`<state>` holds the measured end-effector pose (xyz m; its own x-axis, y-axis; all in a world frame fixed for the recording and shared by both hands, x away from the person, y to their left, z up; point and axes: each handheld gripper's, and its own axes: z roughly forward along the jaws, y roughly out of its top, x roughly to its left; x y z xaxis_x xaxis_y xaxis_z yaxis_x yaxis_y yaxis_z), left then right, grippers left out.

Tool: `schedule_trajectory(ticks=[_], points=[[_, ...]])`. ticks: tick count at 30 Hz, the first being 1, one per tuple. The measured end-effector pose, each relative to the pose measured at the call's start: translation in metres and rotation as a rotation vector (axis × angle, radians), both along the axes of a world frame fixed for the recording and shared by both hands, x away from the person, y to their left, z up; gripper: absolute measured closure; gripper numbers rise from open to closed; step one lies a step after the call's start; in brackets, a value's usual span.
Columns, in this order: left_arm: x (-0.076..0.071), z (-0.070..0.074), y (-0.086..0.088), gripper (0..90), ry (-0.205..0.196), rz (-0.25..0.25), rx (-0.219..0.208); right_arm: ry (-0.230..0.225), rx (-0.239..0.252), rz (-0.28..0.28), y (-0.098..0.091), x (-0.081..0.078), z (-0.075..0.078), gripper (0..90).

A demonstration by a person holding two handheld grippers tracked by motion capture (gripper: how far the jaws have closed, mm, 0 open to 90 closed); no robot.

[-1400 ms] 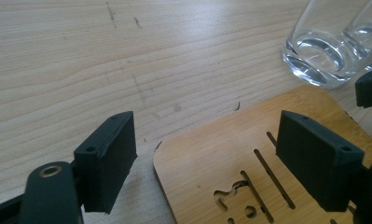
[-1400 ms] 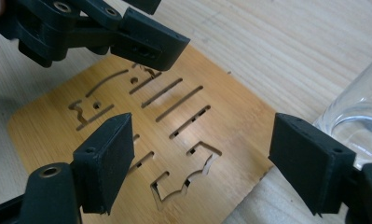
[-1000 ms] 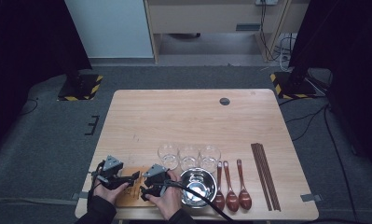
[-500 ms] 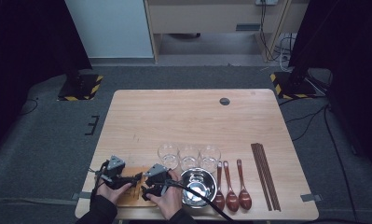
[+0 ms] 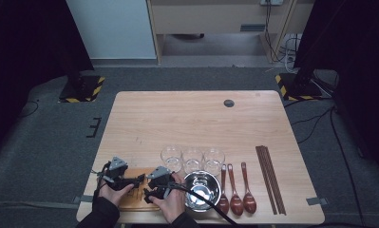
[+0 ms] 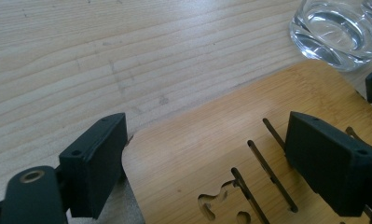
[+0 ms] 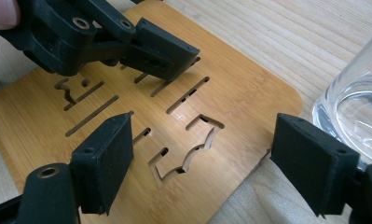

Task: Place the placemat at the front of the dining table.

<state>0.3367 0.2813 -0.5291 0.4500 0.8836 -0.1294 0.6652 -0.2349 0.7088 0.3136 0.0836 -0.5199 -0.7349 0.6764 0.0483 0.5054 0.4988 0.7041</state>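
Both grippers are down at the near left corner of the pale wooden counter [image 5: 196, 114], working over a flat bamboo board with slots and shaped cut-outs [image 5: 136, 197]. The left gripper [image 6: 207, 154] has its jaws spread wide across the board's rounded corner, one jaw off the edge on the counter, the other above the slots, nothing clamped. The right gripper [image 7: 211, 161] is just as wide, jaws straddling the bat-shaped cut-out near the board's other edge, and it grips nothing either.

My read: they are about to take the board by its edges. To do that well, each jaw pair wants to slide onto a solid rim, clear of the thin slotted strips, and bite evenly so the board lifts level. The right side should mind the nearest clear drinking glass [image 7: 356, 112], which stands just beside the board.

Now the count: three clear glasses in a row [image 5: 193, 158], one shiny steel bowl [image 5: 202, 190] toward the near edge, three dark reddish wooden spoons [image 5: 235, 190] beside it, and a bundle of dark wooden chopsticks [image 5: 270, 178] towards the right edge, too tight to count. One board.
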Motion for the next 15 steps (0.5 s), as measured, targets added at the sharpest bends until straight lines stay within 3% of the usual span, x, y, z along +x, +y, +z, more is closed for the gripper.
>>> schedule_trajectory(ticks=[15], points=[[0.009,-0.0002,0.0003,13.6,-0.004,0.019,0.004,0.026,0.025,-0.062,0.0033,0.004,-0.0068,14.6]])
